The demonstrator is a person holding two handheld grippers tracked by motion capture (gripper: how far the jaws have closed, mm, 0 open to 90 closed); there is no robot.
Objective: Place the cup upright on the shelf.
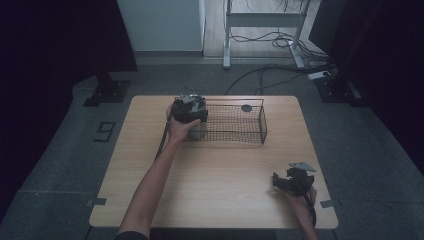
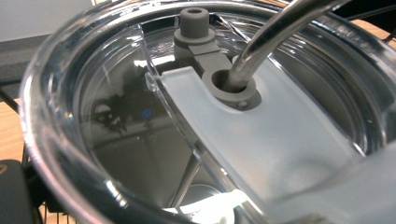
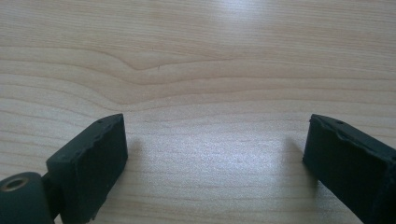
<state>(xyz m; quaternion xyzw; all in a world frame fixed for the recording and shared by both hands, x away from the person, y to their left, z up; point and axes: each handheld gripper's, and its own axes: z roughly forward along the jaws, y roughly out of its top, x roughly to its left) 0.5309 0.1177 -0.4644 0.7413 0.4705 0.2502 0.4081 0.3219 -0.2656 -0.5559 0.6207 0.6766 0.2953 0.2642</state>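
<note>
Your left gripper (image 1: 190, 111) sits over the tumbler (image 1: 196, 131) at the wire basket's (image 1: 260, 120) left end, its clear lid (image 2: 261, 140) and metal straw (image 2: 271, 37) right under the camera, cup upright; I can't tell how its jaws stand; your right gripper (image 1: 291, 179) rests wide open and empty on the wooden table (image 3: 196, 60), well apart.

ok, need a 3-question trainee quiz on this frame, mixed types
1. True or false: the right claw is open over bare table.
2. The left claw is at which end of the wire basket in the high view? A) left B) right
3. Fill in: a metal ___ passes through the clear lid of the tumbler.

Key: 1 true; 2 A; 3 straw.
</note>
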